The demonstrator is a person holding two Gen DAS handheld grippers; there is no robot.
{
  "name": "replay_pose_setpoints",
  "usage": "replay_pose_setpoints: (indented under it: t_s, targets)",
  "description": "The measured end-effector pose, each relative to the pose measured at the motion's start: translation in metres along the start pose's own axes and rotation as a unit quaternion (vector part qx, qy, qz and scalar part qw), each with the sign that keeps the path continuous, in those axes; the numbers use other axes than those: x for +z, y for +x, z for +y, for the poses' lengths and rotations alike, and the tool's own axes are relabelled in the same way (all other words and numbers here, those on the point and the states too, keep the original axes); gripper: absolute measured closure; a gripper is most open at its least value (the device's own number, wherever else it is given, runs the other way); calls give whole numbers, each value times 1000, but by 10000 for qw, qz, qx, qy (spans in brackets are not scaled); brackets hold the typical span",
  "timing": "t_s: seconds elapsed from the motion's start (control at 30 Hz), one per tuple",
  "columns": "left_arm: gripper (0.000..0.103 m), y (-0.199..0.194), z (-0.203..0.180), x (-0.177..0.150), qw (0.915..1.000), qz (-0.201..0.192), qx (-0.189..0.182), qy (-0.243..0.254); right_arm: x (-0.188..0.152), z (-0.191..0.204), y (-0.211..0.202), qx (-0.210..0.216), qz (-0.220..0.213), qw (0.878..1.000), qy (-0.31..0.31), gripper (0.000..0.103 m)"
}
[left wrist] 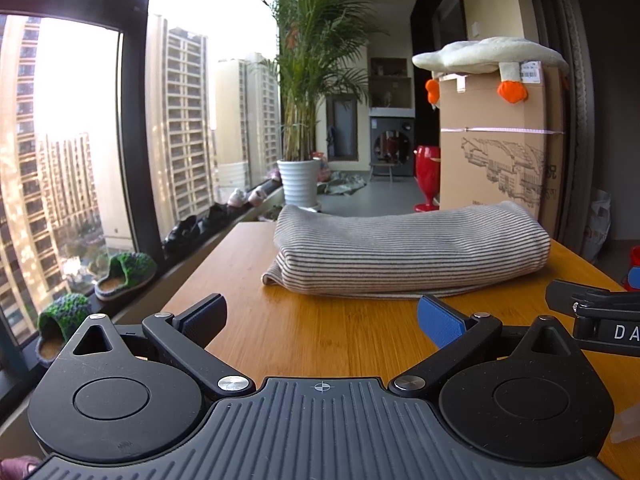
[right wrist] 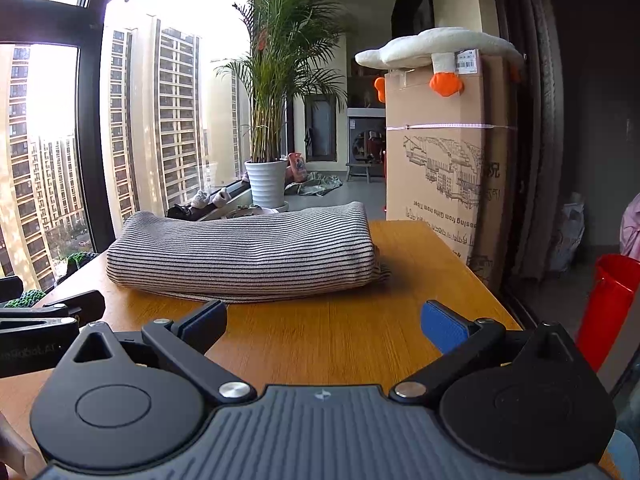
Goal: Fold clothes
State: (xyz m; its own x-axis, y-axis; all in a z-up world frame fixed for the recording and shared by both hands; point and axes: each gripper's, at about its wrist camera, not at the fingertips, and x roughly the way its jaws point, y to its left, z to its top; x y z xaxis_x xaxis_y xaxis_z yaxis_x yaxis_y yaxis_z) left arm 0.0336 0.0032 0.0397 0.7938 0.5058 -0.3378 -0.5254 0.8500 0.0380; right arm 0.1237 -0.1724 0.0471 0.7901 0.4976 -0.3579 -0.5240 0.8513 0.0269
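A striped knit garment (left wrist: 404, 250), already folded into a thick bundle, lies on a bamboo-topped table (left wrist: 312, 332) beside a high-rise window, with both handheld grippers drawn up short of it and touching nothing. From the left gripper (left wrist: 322, 320), fingers spread wide apart and empty, the bundle sits at about 12 to 1 o'clock, its long axis running crosswise to the fingers, from 9 to 3 o'clock; a loose corner pokes out at its left end. From the right gripper (right wrist: 324, 322), likewise spread wide and holding nothing, the same bundle (right wrist: 244, 256) lies at 11 o'clock, again broadside on, a thin lower layer showing along its near edge. Neither gripper looks clearly nearer; each faces its own end of the bundle, which suggests any further fold or tidy-up would start from the two near corners. At 2 o'clock behind the table stands a tall cardboard carton (right wrist: 444, 160) with a plush goose (right wrist: 440, 50) draped over it; its printing reads upside down, partly "from Giko from Tibet". The left gripper's view catches "DA" on the neighbouring gripper's body.
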Motion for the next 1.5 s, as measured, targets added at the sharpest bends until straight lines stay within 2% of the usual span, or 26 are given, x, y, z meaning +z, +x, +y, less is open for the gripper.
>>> replay_pose_setpoints:
  t_s: [1.5]
  targets:
    - [0,1,0,1,10000,-23,-3,-83,-1,2,1,-1,33,10000,15,0]
